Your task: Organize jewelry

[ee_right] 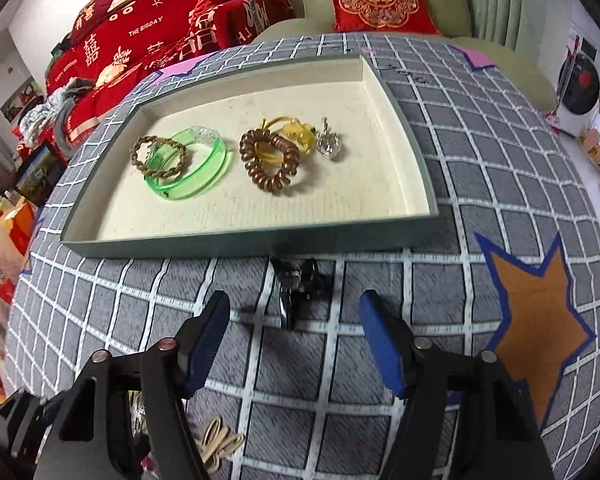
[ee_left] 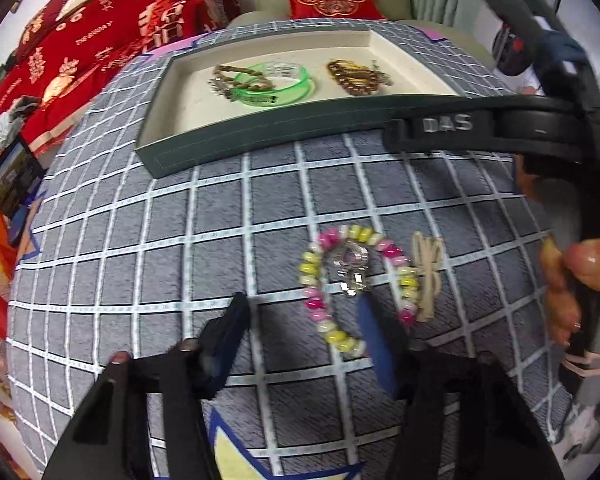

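A pink, yellow and white beaded bracelet [ee_left: 352, 284] lies flat on the grey checked cloth [ee_left: 160, 248] of the desk, just ahead of the left gripper [ee_left: 302, 312], whose fingers stand apart; the blue pad of its right finger [ee_left: 374, 344] overlaps the near side of the bead ring, though whether it touches cannot be told. A silver rhinestone piece [ee_left: 352, 266] sits inside the ring, and a bundle of beige elastic bands [ee_left: 428, 276] lies just to the right of it. Further ahead of this gripper rests the shallow green tray [ee_left: 260, 128] with a cream lining, holding a green bangle [ee_left: 276, 82] overlapped by a braided brown bracelet [ee_left: 228, 78], and a brown coil hair tie [ee_left: 352, 76] to their right. The right gripper [ee_right: 294, 320] also has its fingers wide apart, and between and slightly beyond its tips a small dark metallic clip-like piece [ee_right: 298, 288] lies on the cloth, close to the tray's near wall [ee_right: 236, 246]. From this view a yellow piece [ee_right: 296, 130] and a clear crystal pendant [ee_right: 330, 144] show beside the coil hair tie. An orange star patch [ee_right: 536, 312] lies to the right of the right gripper, and red cushions [ee_right: 160, 20] are heaped far ahead on the left.
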The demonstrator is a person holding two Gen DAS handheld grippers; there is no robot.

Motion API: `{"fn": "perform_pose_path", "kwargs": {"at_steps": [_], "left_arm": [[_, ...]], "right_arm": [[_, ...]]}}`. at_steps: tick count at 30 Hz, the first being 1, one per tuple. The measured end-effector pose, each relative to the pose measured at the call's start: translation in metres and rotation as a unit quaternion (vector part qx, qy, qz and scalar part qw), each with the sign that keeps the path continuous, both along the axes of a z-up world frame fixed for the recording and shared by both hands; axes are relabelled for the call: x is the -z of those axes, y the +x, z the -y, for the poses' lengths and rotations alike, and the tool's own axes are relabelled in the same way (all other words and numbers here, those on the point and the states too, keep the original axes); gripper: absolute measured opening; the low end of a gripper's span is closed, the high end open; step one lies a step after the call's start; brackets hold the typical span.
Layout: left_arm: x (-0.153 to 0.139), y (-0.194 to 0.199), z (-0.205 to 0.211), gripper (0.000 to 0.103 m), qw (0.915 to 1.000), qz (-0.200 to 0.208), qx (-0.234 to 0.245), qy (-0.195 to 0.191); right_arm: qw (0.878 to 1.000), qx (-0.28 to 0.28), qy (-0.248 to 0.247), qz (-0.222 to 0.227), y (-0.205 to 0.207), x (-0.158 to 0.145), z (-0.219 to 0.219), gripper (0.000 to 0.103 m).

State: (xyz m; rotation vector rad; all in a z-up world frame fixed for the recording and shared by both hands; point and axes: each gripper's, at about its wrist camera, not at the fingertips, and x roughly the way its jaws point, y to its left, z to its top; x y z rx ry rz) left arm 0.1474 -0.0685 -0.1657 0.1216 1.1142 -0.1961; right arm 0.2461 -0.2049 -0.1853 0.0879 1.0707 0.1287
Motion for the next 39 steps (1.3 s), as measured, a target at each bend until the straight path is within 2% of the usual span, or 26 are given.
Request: {"fn": "perform_pose_path", "kwargs": {"at_steps": [5, 6, 8, 11, 13, 15, 22, 30, 39], "left_arm": [[-0.002, -0.002, 0.010, 0.036, 0.9997, 0.004, 0.023, 0.006], [-0.002, -0.003, 0.012, 0.032, 0.9996, 0.003, 0.030, 0.002], [-0.002, -0.005, 0.015, 0.020, 0.9993, 0.005, 0.038, 0.003], [-0.002, -0.006, 0.013, 0.020, 0.9989, 0.006, 0.043, -0.016], [-0.003, -0.007, 0.007, 0.020, 0.9985, 0.002, 0.038, -0.040], [-0.005, -0.007, 0.001, 0.020, 0.9976, 0.001, 0.032, -0.062], [-0.023, -0.004, -0.019, 0.020, 0.9955, 0.013, 0.017, -0.092], [-0.046, 0.007, -0.032, 0.020, 0.9931, 0.038, 0.013, -0.110], [-0.078, 0.042, -0.041, 0.020, 0.9898, 0.080, 0.015, -0.117]], "right_arm": [[1.000, 0.007, -0.015, 0.006, 0.002, -0.001, -0.003, 0.043], [1.000, 0.007, -0.018, 0.007, 0.002, -0.001, -0.003, 0.035], [1.000, 0.006, -0.018, 0.008, 0.002, -0.001, -0.003, 0.031], [1.000, 0.008, -0.015, 0.012, 0.001, -0.002, -0.001, 0.030], [1.000, 0.010, -0.011, 0.018, -0.001, -0.005, 0.002, 0.024], [1.000, 0.007, -0.004, 0.021, -0.005, -0.010, 0.004, 0.024], [0.999, -0.002, 0.019, 0.035, -0.016, -0.029, 0.011, 0.024], [0.997, -0.005, 0.062, 0.046, -0.025, -0.054, 0.022, 0.024], [0.995, -0.018, 0.063, 0.072, -0.026, -0.088, 0.024, 0.024]]}}
